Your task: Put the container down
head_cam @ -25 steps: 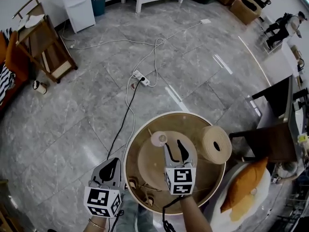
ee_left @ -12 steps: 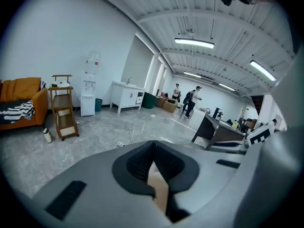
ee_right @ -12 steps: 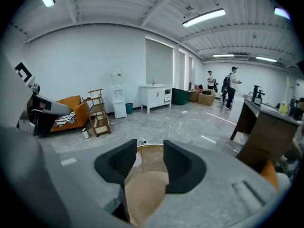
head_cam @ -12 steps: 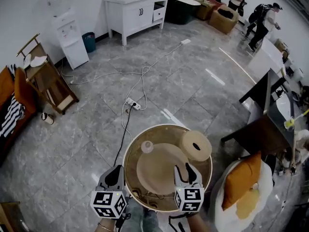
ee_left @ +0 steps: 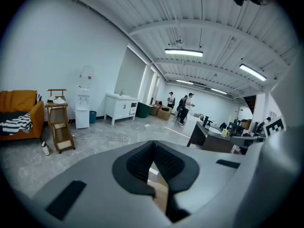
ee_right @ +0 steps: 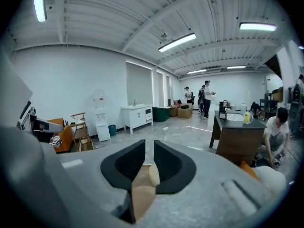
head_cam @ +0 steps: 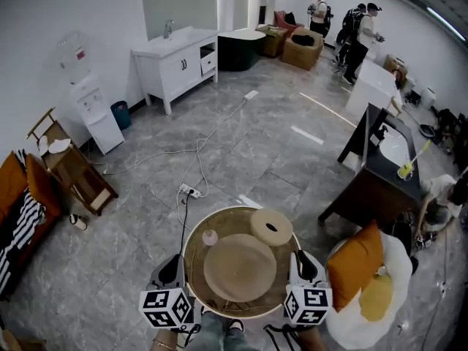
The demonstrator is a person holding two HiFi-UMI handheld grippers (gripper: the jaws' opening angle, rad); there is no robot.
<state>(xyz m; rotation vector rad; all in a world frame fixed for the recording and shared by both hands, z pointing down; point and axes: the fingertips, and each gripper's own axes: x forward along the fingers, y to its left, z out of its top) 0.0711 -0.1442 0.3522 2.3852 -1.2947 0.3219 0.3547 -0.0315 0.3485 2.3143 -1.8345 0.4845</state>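
The container [head_cam: 271, 227], a tan round tub with a dark hole in its top, stands on the far right of the round wooden table [head_cam: 191, 241], beside a wide tan plate [head_cam: 240, 268]. A small pink-topped piece [head_cam: 210, 237] stands at the table's far left. My right gripper [head_cam: 301, 263] hovers at the table's near right edge, well short of the container. Its jaws [ee_right: 149, 148] are closing with a narrow gap and nothing between them. My left gripper [head_cam: 170, 268] is at the near left edge, its jaws [ee_left: 152, 148] meeting at the tips and holding nothing.
A power strip [head_cam: 189, 191] with cables lies on the grey floor beyond the table. At the right are a dark desk [head_cam: 365, 189] and an orange cushion [head_cam: 355, 269] on a white seat. A wooden stand [head_cam: 73, 178] is at the left. People stand far back.
My right gripper has drawn back from above the plate to the table's near right edge. Its jaws have narrowed. The head view has tilted up, and the container stays on the table.
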